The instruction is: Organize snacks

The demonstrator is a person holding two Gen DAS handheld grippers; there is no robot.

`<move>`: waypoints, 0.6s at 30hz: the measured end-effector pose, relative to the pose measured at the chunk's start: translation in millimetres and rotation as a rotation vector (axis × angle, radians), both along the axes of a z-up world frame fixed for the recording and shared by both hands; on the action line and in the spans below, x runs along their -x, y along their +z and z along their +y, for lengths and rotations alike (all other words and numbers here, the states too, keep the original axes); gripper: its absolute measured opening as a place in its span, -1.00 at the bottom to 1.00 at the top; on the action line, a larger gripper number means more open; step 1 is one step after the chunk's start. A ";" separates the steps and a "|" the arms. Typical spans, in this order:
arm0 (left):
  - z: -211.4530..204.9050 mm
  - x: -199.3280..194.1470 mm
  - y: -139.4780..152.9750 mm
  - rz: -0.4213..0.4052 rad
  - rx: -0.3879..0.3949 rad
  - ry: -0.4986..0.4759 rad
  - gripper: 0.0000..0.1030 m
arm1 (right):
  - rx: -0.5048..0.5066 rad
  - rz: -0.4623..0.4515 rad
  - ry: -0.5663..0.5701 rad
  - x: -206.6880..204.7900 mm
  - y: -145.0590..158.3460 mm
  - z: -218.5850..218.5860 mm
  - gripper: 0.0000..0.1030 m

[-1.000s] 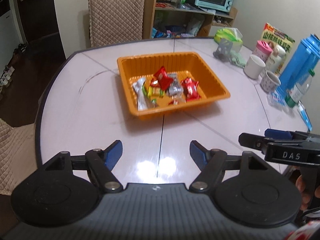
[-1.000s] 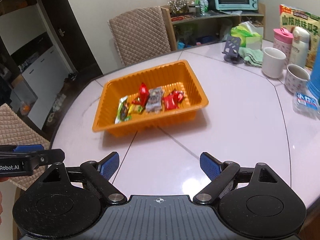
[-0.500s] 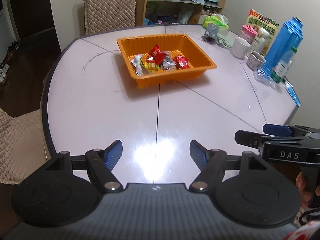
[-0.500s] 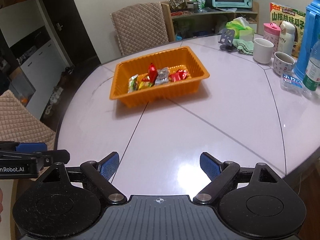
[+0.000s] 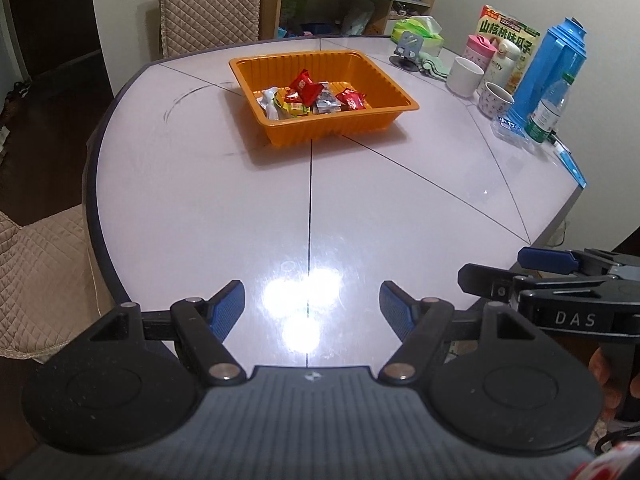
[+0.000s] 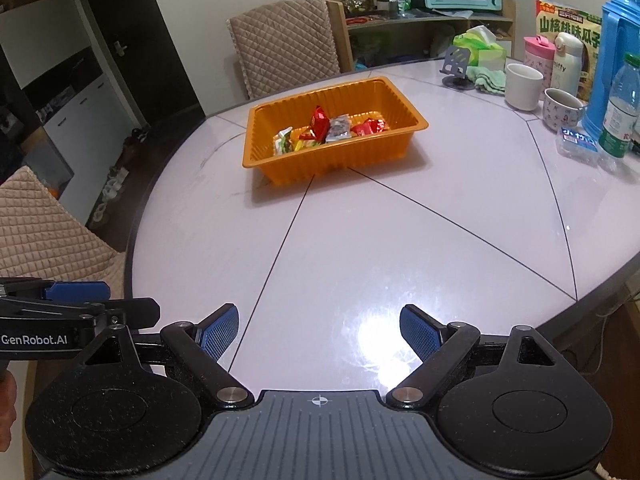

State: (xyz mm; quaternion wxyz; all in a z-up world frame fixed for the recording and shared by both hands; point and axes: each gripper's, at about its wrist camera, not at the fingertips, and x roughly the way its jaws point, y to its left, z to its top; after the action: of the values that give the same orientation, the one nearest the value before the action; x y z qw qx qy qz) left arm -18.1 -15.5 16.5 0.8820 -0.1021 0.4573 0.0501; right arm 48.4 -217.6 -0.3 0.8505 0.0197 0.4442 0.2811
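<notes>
An orange plastic tray (image 5: 372, 123) (image 6: 360, 160) stands on the far half of the pale round table (image 5: 240, 208) (image 6: 400, 248). Inside it lie several wrapped snacks (image 5: 308, 90) (image 6: 338, 130), red, yellow, silver and white. My left gripper (image 5: 312, 306) hangs open over the table's near edge, nothing between its blue pads. My right gripper (image 6: 318, 330) is open and empty too, well short of the tray. Each gripper shows at the side of the other's view, the right one (image 5: 532, 268) at lower right, the left one (image 6: 92, 300) at lower left.
Along the right side stand a white mug (image 6: 522, 86), a patterned cup (image 6: 560, 108), a blue jug (image 5: 548, 76), a water bottle (image 6: 620, 112), a pink tumbler (image 6: 538, 54) and a snack bag (image 5: 508, 36). Quilted chairs (image 6: 284, 52) stand beyond and left of the table.
Both grippers have drawn back from the tray toward the near table edge, so the tray looks smaller and farther. Their jaws have kept the same width.
</notes>
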 end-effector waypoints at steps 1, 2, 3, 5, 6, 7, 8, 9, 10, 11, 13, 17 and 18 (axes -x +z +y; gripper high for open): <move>0.4 1.3 -0.2 0.000 0.001 -0.002 0.40 | 0.001 0.000 -0.003 1.6 0.0 -0.2 0.70; 0.2 2.5 -0.2 0.000 0.001 -0.003 0.40 | 0.001 0.001 -0.006 3.0 0.0 -0.6 0.70; 0.3 3.2 -0.3 0.000 0.001 -0.005 0.40 | 0.001 0.000 -0.007 4.7 0.4 -1.0 0.70; -0.7 5.0 0.2 0.000 0.001 -0.007 0.40 | 0.003 0.000 -0.010 6.1 0.3 -1.7 0.70; -1.2 5.7 0.3 0.000 0.000 -0.008 0.40 | 0.003 0.000 -0.010 7.2 0.3 -1.9 0.70; -1.5 6.6 0.4 -0.001 0.000 -0.009 0.40 | 0.003 0.000 -0.011 8.0 0.1 -2.1 0.70; -1.8 7.2 0.3 -0.001 0.001 -0.009 0.40 | 0.002 0.001 -0.012 8.4 0.1 -2.4 0.70; -2.0 7.5 0.3 -0.001 0.002 -0.008 0.40 | 0.001 0.001 -0.012 9.1 0.1 -2.8 0.70; -2.2 7.5 0.4 -0.001 0.002 -0.008 0.40 | 0.001 0.000 -0.012 9.5 0.2 -3.1 0.70; -2.2 7.7 0.5 -0.001 0.002 -0.008 0.40 | 0.001 0.000 -0.013 9.7 0.2 -3.4 0.70; -2.2 7.9 0.4 -0.002 0.002 -0.008 0.40 | 0.001 -0.001 -0.013 10.5 0.2 -3.2 0.70; -3.8 7.3 1.6 -0.004 0.000 -0.009 0.40 | -0.003 0.000 -0.015 10.5 0.6 -4.7 0.70; -4.3 7.3 1.6 -0.004 0.000 -0.010 0.40 | -0.004 -0.001 -0.015 10.4 0.8 -5.3 0.70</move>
State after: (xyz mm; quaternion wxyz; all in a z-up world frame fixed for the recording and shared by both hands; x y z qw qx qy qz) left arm -25.4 -19.8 18.1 0.8831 -0.0999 0.4561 0.0457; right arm 38.0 -222.9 0.4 0.8527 0.0245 0.4430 0.2758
